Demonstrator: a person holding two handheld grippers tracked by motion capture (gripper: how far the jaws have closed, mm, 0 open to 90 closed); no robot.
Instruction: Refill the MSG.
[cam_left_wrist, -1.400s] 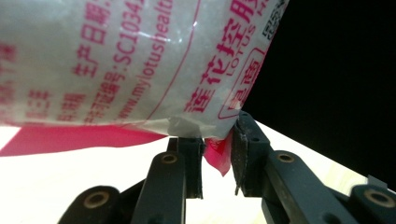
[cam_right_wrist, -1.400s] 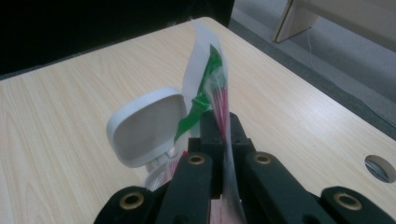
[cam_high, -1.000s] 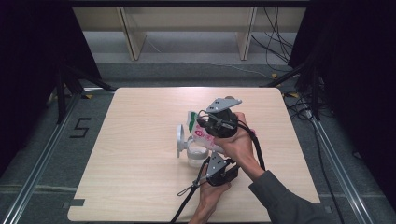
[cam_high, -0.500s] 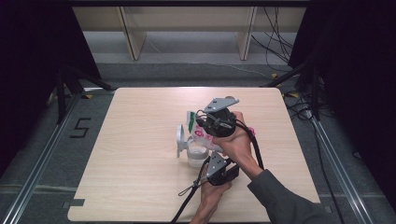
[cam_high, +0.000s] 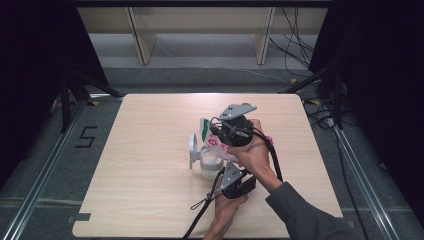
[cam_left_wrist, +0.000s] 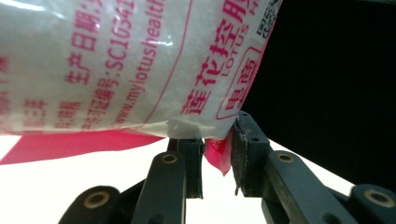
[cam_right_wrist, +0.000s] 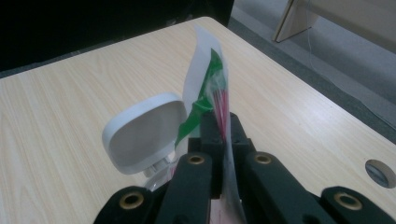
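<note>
Our right gripper (cam_high: 220, 131) has its jaws clenched flat on the upper edge of a plastic bag (cam_high: 214, 141); in the right gripper view the thin white, green and red film of the bag (cam_right_wrist: 211, 88) stands upright, pinched between the two black pads with no gap left. Our left gripper (cam_high: 231, 176) sits nearer the near edge of the counter (cam_high: 145, 200), just below the bag, and its jaws are only part way closed: in the left gripper view a small red corner of the bag (cam_left_wrist: 140, 60) hangs between the pads, close against the right-hand one, while a gap remains on the other side, so we cannot tell whether it is truly gripped. The bag hangs a little right of the counter's middle, its bulk printed with red lettering and resting over a small white tub (cam_high: 210, 164). The tub's lid (cam_high: 193, 148) is swung up and stands on edge at the tub's left side; in the right gripper view this lid (cam_right_wrist: 142, 131) shows as a rounded white plate just left of the clenched jaws, close to the bag. Black cables trail from both grippers toward the counter's near edge.
</note>
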